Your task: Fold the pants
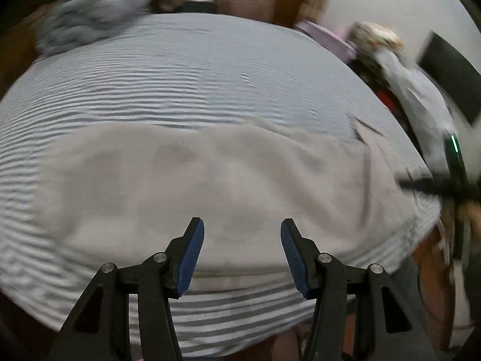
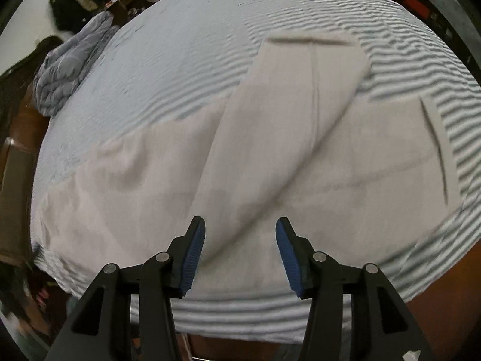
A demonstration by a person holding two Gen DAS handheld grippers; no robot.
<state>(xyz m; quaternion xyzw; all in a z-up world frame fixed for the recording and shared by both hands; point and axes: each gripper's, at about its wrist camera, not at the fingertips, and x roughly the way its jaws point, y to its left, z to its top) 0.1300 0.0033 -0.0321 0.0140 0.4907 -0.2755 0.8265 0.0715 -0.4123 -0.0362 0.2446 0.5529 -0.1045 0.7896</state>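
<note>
Pale beige pants (image 1: 210, 174) lie spread on a blue-and-white striped bed sheet (image 1: 180, 69). In the right wrist view the pants (image 2: 270, 156) have one leg (image 2: 309, 60) laid over the rest, its hem pointing to the far side. A pocket slit (image 2: 436, 144) shows at the right. My left gripper (image 1: 242, 221) hovers open above the near edge of the cloth, with nothing between its blue pads. My right gripper (image 2: 240, 219) is also open above the pants, and its jaws hold nothing.
A crumpled grey blanket (image 1: 90, 27) lies at the far left corner of the bed (image 2: 69, 69). A blurred black device with a green light (image 1: 451, 162) and piled clothes (image 1: 405, 84) sit at the right edge. Dark clutter surrounds the bed.
</note>
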